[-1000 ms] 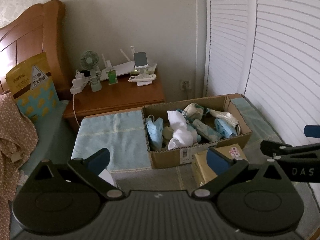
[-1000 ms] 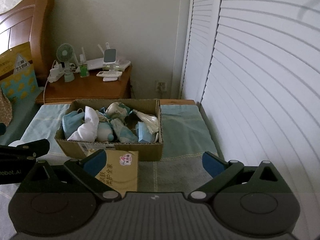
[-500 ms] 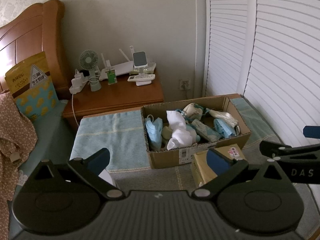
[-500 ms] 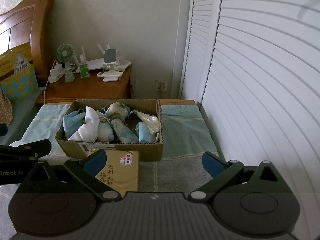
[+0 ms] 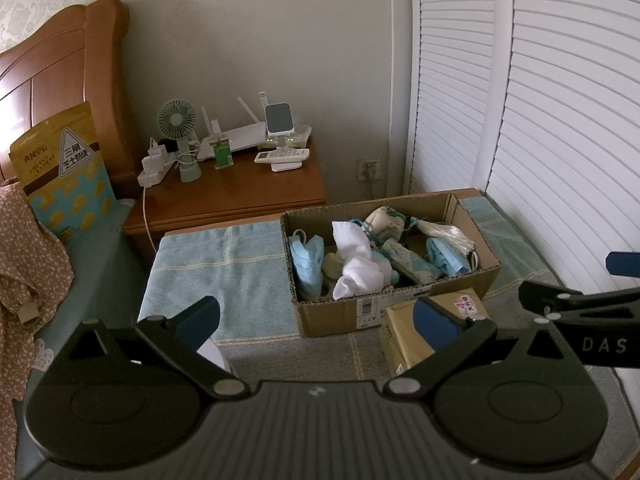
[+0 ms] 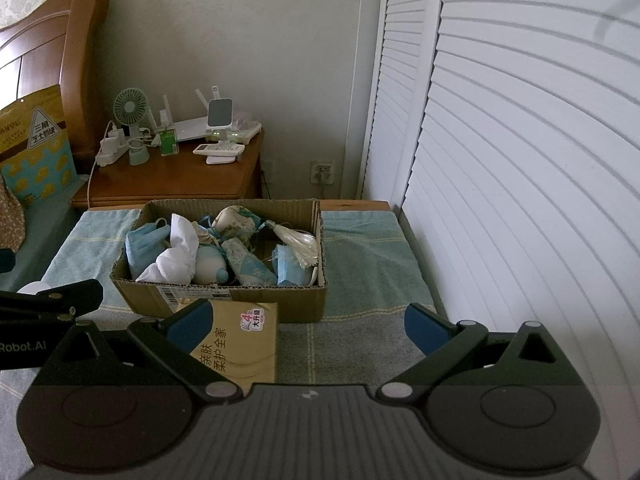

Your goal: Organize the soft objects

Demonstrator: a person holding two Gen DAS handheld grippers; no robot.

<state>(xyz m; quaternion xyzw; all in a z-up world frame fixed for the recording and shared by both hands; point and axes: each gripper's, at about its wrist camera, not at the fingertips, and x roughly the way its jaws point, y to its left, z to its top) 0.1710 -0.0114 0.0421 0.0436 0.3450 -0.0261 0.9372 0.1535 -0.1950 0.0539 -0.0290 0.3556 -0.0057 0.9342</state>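
While both grippers hang back from the work, the left gripper and the right gripper each hold their blue-padded fingers spread wide with nothing between them. The soft things lie heaped in an open carton on a blue towel: blue masks at its left end, a white cloth beside them, a patterned pouch, a pale tassel and another mask toward the right wall. Just in front of the carton, touching its near wall, sits a tan pack with printed characters.

Left of the carton the towel lies bare up to its edge; right of it a narrower bare strip runs to the louvred doors, which close that side. Behind the carton stands a wooden nightstand with a small fan and other gadgets.

In the left view the right gripper's arm cuts in at the right edge, and the left finger covers part of a white object that cannot be made out. In the right view its left finger hides the pack's near left corner. What lies under the heap in the carton cannot be seen.
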